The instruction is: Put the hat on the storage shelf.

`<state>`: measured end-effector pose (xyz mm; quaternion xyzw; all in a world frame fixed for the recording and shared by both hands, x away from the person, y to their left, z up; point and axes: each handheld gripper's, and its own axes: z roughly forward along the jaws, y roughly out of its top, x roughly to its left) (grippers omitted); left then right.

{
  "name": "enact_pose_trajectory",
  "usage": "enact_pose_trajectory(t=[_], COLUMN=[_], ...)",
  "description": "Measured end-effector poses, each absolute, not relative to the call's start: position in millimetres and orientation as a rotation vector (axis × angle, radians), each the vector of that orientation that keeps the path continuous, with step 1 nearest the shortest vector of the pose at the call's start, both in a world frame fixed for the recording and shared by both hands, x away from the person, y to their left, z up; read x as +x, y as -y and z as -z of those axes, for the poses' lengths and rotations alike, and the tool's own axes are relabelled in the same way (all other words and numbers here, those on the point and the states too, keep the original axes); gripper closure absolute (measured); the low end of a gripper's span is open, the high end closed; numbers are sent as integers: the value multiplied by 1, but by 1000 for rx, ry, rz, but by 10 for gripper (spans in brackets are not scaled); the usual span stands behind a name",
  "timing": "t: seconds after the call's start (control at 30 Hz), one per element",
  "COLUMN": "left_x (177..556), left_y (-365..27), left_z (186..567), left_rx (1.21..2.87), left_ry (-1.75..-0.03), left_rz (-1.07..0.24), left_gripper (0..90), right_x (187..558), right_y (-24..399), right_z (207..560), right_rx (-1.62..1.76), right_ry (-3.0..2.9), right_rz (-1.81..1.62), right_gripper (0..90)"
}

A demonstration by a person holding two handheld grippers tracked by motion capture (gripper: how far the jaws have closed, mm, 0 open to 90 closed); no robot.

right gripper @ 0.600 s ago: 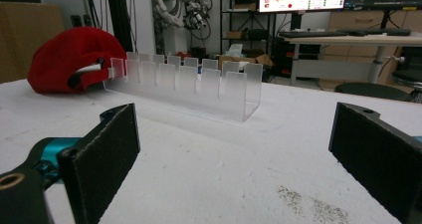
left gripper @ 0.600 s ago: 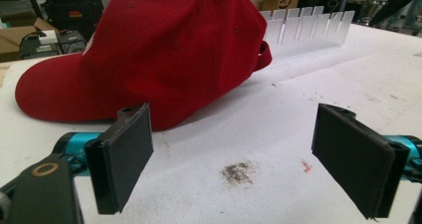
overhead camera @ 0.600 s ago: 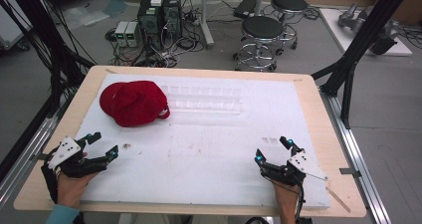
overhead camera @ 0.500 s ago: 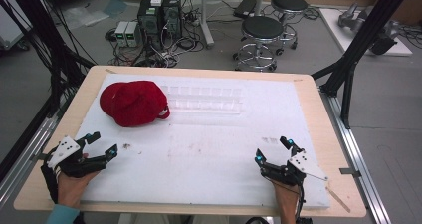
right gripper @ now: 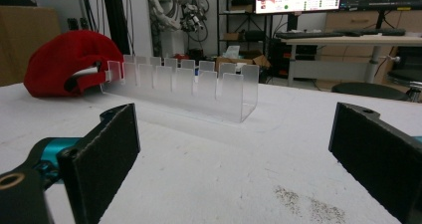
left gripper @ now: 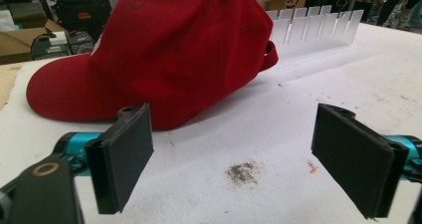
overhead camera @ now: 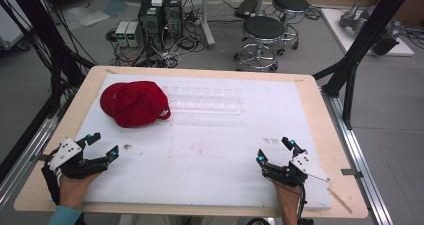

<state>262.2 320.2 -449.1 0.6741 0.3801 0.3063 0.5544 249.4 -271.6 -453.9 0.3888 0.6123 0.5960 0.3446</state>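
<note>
**Both grippers wide apart and empty, cap at the far left of the table**

Against the picture from a moment ago, little has changed for you. Your left gripper [overhead camera: 102, 146] sits at the near left edge much as it did, perhaps a touch closer to you, and its jaws stand apart with nothing between them. The cap [overhead camera: 134, 103] and the clear rack [overhead camera: 205, 99] lie where they lay. Your right gripper [overhead camera: 274, 151] rests at the near right in the same place, its jaws also apart and empty.

The red cap lies on the far left part of the white sheet [overhead camera: 210, 155], well apart from both grippers. In your left gripper view its brim [left gripper: 59, 92] points to the left and its back strap [left gripper: 269, 55] to the right, toward the rack, so its long axis runs roughly along the table's width. In the high view the strap end sits just beside the rack's left end; whether they touch you cannot tell. The rack's long axis also runs across the table, with its row of upright dividers [right gripper: 199, 77] standing along it.

The white sheet covers a wooden table [overhead camera: 320, 115] and carries a few dark smudges [left gripper: 242, 171]. Beyond the table, from left to right, stand computer boxes [overhead camera: 160, 15] among cables on the grey floor, then two round stools [overhead camera: 263, 30].
</note>
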Motion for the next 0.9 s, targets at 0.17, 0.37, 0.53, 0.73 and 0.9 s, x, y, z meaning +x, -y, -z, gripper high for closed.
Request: enact_pose_trajectory(t=[0.17, 0.37, 0.53, 0.73, 0.9], left_x=[263, 266, 270, 280, 290], left_y=[-322, -324, -325, -326, -328], left_z=[449, 447, 437, 419, 404], left_rx=[1585, 1608, 1601, 1628, 1654], left_ry=[-898, -916, -897, -866, -847], left_rz=[-709, -680, -667, -658, -642], left_gripper=[188, 188, 188, 187, 183], right_x=[249, 250, 250, 250, 250], right_y=[272, 272, 272, 272, 271], right_z=[454, 454, 454, 454, 454], right_rx=[1009, 1017, 1011, 1019, 1022], right_ry=[-1585, -1583, -1583, -1585, -1584], right_rz=[-1547, -1546, -1542, -1544, -1544], right_gripper=[47, 47, 47, 47, 47])
